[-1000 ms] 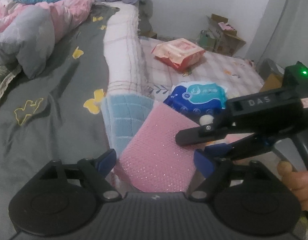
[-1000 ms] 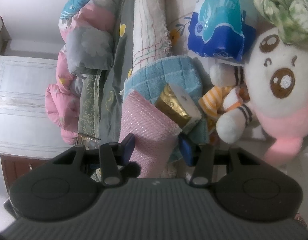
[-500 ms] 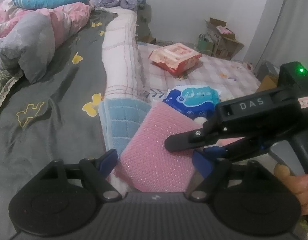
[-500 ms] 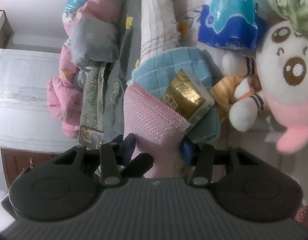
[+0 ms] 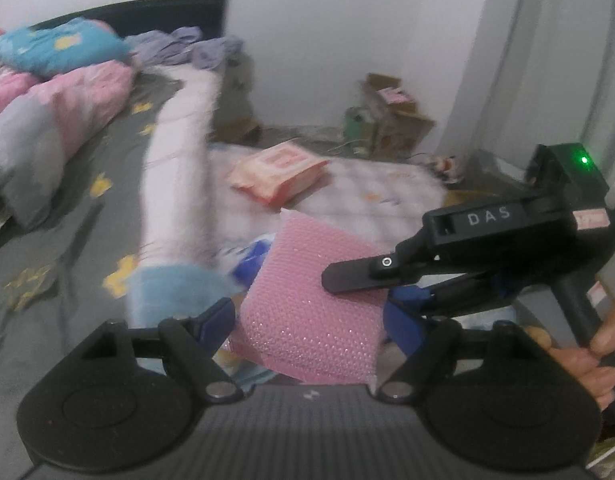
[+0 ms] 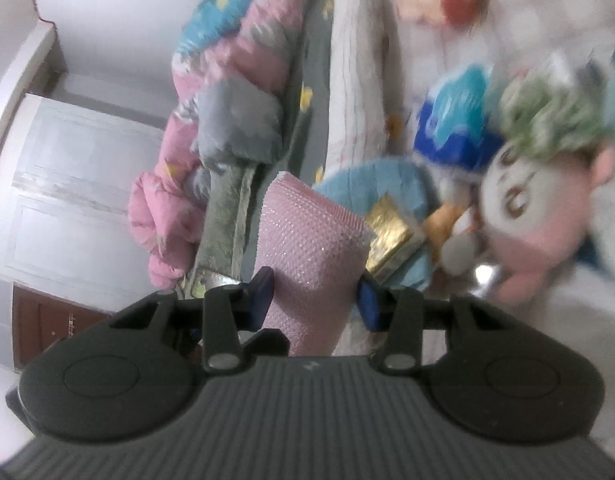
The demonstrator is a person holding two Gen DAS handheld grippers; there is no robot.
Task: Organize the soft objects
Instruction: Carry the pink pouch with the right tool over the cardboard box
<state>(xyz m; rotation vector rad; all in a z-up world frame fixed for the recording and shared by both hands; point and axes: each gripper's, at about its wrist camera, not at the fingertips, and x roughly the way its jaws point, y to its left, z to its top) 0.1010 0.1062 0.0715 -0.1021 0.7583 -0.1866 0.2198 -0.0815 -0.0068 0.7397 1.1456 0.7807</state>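
Both grippers, left and right, clench the pink pad at frame centre, apparently sharing its floppy weight.

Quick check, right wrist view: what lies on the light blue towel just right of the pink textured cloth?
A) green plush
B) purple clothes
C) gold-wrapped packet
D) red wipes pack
C: in the right wrist view a gold-wrapped packet rests on the light blue towel, its edge against the pink textured cloth that sits between the right gripper fingers.
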